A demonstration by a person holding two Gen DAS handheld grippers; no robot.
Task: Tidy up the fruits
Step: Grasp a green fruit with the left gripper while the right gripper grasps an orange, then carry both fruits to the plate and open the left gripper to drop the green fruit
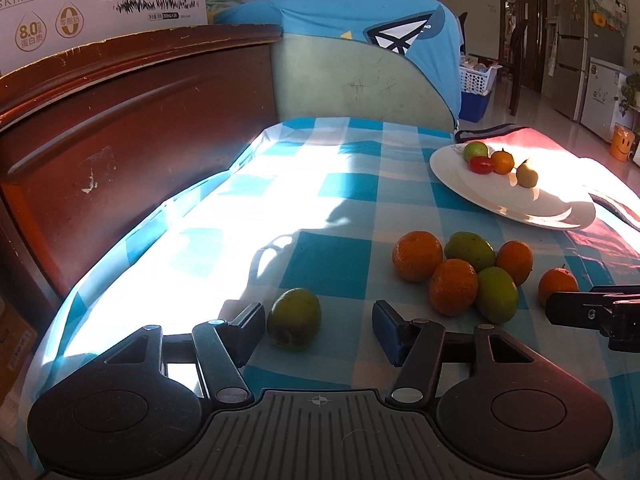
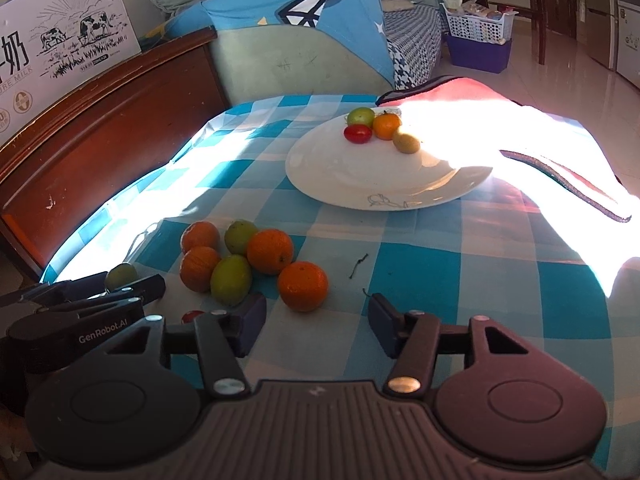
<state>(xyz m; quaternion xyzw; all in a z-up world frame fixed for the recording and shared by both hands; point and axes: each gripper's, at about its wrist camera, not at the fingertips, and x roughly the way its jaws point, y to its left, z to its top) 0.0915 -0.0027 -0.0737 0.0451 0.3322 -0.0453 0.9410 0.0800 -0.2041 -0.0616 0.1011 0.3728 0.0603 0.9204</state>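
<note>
The lone green fruit point(image 1: 294, 319) lay near the table's front-left corner, apart from the pile of 6 point(image 1: 464, 270), and sat between the left gripper point(image 1: 319, 326) fingers, touching or nearly touching its left pad with a clear gap on the right, so that tool stood spread, pinching nothing. The right gripper point(image 2: 317, 323), spread and empty too, had the nearest orange point(image 2: 303, 286) just ahead, left of centre. The white plate point(image 2: 320, 168), holding 4 small fruits, waited toward the far-right edge, likely closer to the right hand.
</note>
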